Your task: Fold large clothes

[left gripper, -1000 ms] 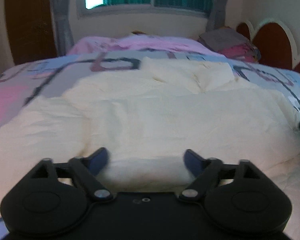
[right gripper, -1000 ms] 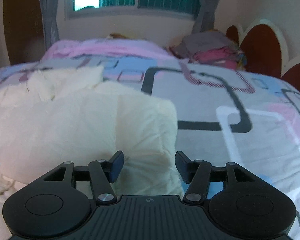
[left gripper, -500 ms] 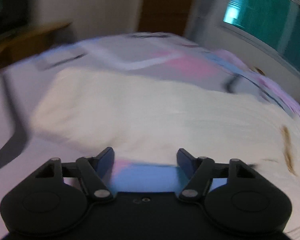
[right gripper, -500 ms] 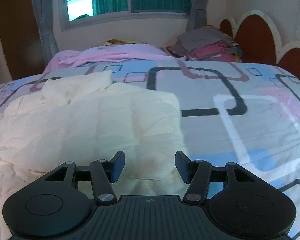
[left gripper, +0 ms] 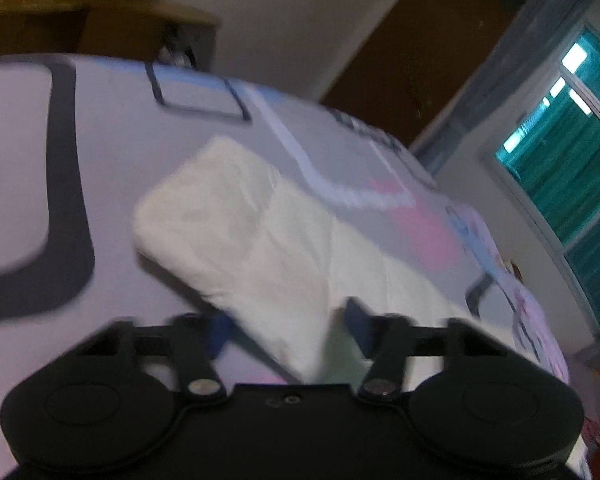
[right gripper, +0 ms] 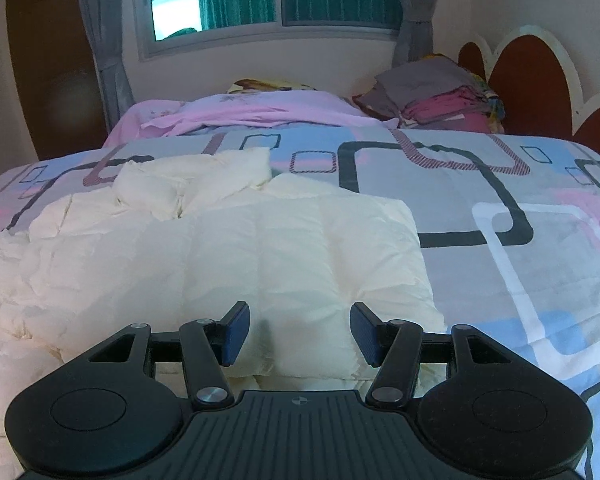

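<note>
My cream padded jacket (right gripper: 220, 256) lies spread on the bed (right gripper: 500, 248): light, puffy, soft, likely slippery. My left gripper (left gripper: 288, 326) jaws have just been closing around its sleeve end; right gripper (right gripper: 300, 330) jaws stand spread over the hem, a good hold.

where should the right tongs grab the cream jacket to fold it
Pinch the cream jacket at its near right corner, coming in low from the right, over the bedspread. That edge lies free and puffed, just ahead of the open right tongs, so it should probably lift cleanly.
</note>
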The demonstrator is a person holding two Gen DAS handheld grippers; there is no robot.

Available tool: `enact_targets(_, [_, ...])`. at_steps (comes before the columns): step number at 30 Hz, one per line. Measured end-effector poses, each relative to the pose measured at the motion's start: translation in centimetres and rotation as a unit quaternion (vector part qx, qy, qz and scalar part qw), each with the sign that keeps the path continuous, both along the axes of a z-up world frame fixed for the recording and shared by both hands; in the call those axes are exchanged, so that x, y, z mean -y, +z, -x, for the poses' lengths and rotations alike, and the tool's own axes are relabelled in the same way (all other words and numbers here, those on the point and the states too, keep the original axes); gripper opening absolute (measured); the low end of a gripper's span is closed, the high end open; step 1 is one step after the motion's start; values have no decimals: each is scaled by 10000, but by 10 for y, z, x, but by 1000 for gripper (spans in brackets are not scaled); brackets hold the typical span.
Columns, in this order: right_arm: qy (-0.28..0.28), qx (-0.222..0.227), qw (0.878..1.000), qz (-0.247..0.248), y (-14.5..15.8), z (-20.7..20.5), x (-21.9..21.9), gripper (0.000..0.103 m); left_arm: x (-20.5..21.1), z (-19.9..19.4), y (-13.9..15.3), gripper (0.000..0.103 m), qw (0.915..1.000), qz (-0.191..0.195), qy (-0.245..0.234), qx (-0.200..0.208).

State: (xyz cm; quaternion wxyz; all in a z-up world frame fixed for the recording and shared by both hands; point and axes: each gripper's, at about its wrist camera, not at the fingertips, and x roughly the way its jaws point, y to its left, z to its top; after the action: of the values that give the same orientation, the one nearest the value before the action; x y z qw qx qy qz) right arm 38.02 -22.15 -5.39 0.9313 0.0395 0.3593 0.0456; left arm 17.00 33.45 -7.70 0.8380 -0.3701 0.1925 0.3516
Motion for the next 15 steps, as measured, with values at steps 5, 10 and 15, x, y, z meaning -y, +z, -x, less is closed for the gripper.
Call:
enact_targets(5, [51,-39,10000,0,1,-3,6,43,31,-39,46,10,9888,-1295,-705,248])
enact_targets(10, [-145,-10,9997,-181,5,-4,15,42,104,-105,77,10,9561,-1771,-2277,512])
enact_targets(15, [-317,80,9989,-335,12,0,29,42,203,-171,79,8,9040,-1977,-3747,573])
